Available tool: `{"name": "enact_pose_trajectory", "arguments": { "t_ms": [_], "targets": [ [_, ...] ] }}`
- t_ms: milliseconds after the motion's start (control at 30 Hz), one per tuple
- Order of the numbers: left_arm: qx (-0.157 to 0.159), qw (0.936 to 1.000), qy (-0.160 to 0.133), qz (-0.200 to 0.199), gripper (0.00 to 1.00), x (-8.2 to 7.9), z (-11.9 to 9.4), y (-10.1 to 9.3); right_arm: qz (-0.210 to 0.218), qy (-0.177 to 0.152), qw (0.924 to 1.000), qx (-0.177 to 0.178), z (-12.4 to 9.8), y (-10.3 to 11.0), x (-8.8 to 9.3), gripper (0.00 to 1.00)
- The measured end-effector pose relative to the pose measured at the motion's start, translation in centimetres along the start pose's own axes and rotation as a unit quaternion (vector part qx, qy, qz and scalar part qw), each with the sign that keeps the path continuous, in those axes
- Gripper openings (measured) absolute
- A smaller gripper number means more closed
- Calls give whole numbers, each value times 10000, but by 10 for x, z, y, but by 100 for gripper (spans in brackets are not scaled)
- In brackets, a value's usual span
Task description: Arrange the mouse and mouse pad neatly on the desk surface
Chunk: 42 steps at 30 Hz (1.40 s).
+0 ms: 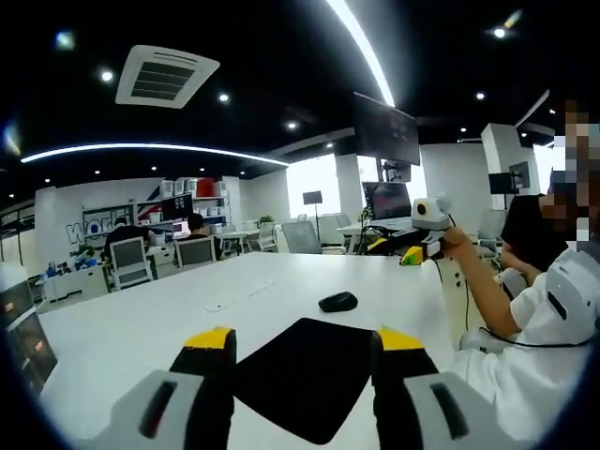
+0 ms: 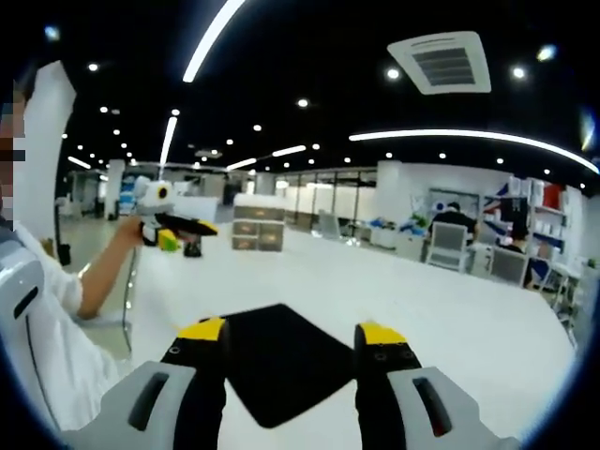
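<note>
While both tongs, left tongs [image 1: 305, 352] and right tongs [image 2: 291, 342], hover released above the flat black rectangular mouse pad [image 1: 305, 375] lying skewed on the white counter [image 1: 141, 319], the small black mouse [image 1: 337, 302] sits just beyond; squaring the pad likely comes next.

Left claw [image 1: 305, 349]: two black fingers [image 1: 214, 394] capped with yellow tips, rising from pale grey housings with a dark oval slot in each. Right claw [image 2: 292, 345]: same build, black fingers [image 2: 202, 389], yellow tips, grey slotted bases. Seen from the other side, right claw [image 1: 413, 254] carried a white body over black-and-yellow parts; left claw [image 2: 184, 231] likewise, white over black with yellow. Wore a white short-sleeved shirt [image 1: 553, 314] with a dark slot-like mark; thin dark cable [image 1: 525, 343] hanging beneath the sleeve [image 2: 37, 309].
</note>
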<state>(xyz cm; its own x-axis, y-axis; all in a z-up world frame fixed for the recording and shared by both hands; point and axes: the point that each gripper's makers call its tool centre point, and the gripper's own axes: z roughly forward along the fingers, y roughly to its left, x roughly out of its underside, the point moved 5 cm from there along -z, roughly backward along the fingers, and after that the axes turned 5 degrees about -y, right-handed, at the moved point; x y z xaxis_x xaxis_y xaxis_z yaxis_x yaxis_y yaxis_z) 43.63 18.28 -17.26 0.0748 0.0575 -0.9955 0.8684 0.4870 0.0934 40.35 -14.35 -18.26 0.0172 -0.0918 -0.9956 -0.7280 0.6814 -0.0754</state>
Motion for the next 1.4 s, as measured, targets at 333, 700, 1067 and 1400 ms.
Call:
{"name": "enact_pose_trajectory", "arguments": {
  "t_ms": [333,700,1067,1400],
  "targets": [
    [27,9999,-109,-105,56,-3,0,-1,34,-50,10000,-48,1,2,-2,52],
    [159,9998,-36,-86,53,0,3,-3,42,-42,10000,-52,1,3,-1,52],
    [232,9997,24,1,52,3,5,-10,43,-36,10000,-65,1,4,0,51],
    [237,9997,-8,-21,51,2,5,-9,53,-18,10000,-59,2,2,2,51]
  ]
}}
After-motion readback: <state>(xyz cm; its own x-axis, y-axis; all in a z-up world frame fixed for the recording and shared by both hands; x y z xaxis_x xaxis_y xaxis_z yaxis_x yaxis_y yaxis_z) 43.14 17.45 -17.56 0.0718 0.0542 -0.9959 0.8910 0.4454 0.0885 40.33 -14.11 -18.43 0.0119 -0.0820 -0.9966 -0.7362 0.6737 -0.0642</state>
